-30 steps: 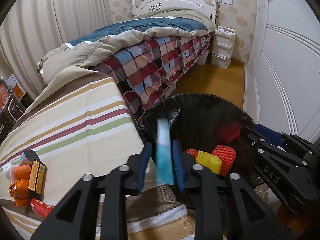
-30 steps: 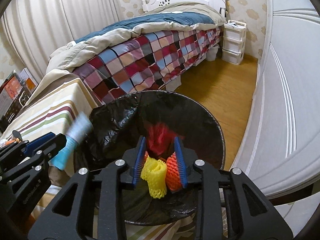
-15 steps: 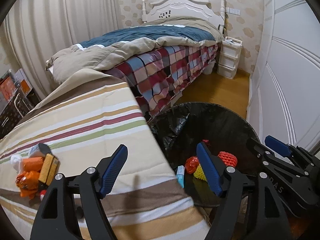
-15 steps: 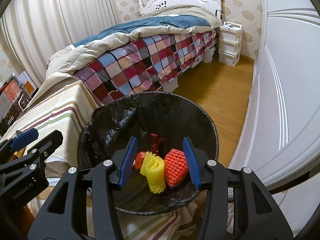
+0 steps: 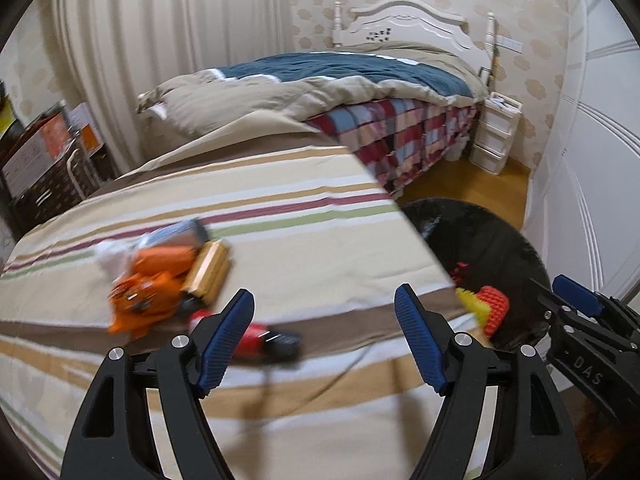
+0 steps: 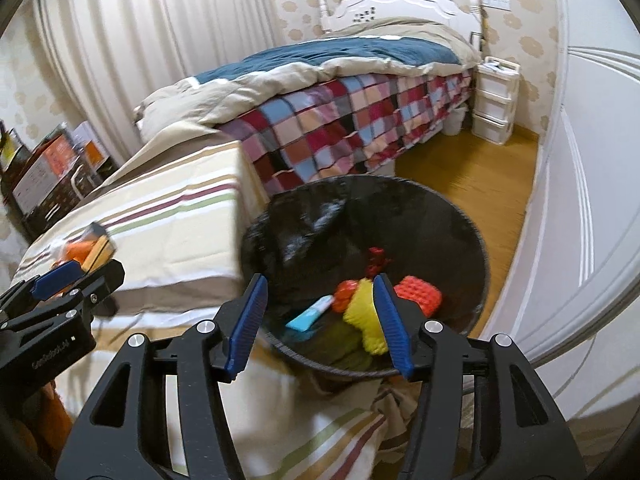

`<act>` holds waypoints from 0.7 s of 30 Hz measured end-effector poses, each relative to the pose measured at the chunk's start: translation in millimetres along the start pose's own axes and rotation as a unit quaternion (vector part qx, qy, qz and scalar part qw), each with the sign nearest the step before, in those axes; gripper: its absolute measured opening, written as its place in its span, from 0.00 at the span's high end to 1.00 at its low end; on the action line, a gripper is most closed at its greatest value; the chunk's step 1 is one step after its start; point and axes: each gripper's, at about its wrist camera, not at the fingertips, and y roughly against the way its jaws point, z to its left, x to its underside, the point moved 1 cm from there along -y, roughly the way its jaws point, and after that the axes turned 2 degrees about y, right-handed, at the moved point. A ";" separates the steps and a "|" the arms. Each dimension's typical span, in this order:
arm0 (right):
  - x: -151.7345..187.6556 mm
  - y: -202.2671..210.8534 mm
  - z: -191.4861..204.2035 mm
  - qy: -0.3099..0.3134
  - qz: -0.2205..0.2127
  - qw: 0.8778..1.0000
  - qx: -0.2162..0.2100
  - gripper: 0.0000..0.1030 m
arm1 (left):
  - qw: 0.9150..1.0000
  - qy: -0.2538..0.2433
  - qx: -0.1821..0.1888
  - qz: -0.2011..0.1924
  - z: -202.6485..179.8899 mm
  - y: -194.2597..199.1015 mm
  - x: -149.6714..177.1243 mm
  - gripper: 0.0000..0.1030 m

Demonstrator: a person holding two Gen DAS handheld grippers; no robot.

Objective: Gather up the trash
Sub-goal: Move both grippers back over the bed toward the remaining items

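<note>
**A:** Trash pile (image 5: 168, 280), that's what's left: orange wrappers, a yellowish box and a red packet, blurred, heaped on the striped surface (image 5: 304, 240) at left of centre in the left wrist view.

**B:** And the left gripper (image 5: 324, 338)?

**A:** Released, nothing between its blue pads, jaws just been spreading wide. The pile sits up and to the left of it, and the red packet (image 5: 256, 340) lies right against the left pad in the frame. I can't tell whether they touch.

**B:** The right gripper (image 6: 320, 322)?

**A:** Also let go, jaws just been parting, hanging over the black-lined bin (image 6: 476, 248) in the lower middle of its view. Down inside lie the blue tube (image 6: 310, 314), the yellow foam net (image 6: 362, 312) and the orange-red foam net (image 6: 418, 294).

**B:** So which goes next?

**A:** I'd say the left; it's much nearer the pile. In the right wrist view the heap sits far off at the left edge, beyond the other gripper. The packet's long axis runs roughly across the frame, so a roll of the wrist looks needed.
</note>
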 end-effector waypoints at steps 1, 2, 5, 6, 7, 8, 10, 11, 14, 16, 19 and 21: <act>1.9 1.6 7.5 0.007 0.001 1.000 -0.005 0.48 | 1.000 0.004 -0.004 0.000 5.8 2.5 1.8 0.29; 2.8 2.6 13.0 0.010 0.002 1.000 -0.009 0.47 | 1.000 0.009 -0.009 0.000 13.8 5.7 4.4 0.29; 6.0 5.4 31.1 0.025 0.004 0.999 -0.024 0.42 | 0.999 0.024 -0.022 -0.001 34.9 15.3 12.2 0.29; 7.6 5.7 39.2 0.031 0.007 0.999 -0.031 0.42 | 0.999 0.030 -0.026 -0.001 42.6 18.6 15.2 0.29; 9.0 6.1 46.0 0.037 0.009 0.999 -0.038 0.42 | 0.999 0.035 -0.031 -0.001 49.4 21.3 18.3 0.28; 11.1 7.2 52.6 0.042 0.011 0.998 -0.042 0.42 | 0.999 0.040 -0.036 0.000 57.6 24.0 21.9 0.28; 14.4 6.7 67.0 0.055 0.015 0.997 -0.052 0.42 | 0.998 0.048 -0.046 0.001 70.9 27.1 28.4 0.28; 16.4 5.9 76.4 0.064 0.018 0.996 -0.059 0.42 | 0.997 0.052 -0.053 0.002 78.4 28.5 32.0 0.28; 20.8 3.5 96.8 0.082 0.025 0.994 -0.072 0.42 | 0.995 0.063 -0.073 0.008 98.5 30.2 41.4 0.28; 23.4 1.4 110.6 0.097 0.029 0.992 -0.079 0.42 | 0.994 0.073 -0.085 0.014 112.8 29.5 47.5 0.28; 26.6 -3.0 130.2 0.114 0.041 0.988 -0.092 0.42 | 0.992 0.084 -0.095 0.018 128.6 30.4 53.3 0.28; 26.3 -6.8 143.4 0.125 0.046 0.986 -0.098 0.42 | 0.990 0.093 -0.101 0.018 138.5 32.5 55.8 0.28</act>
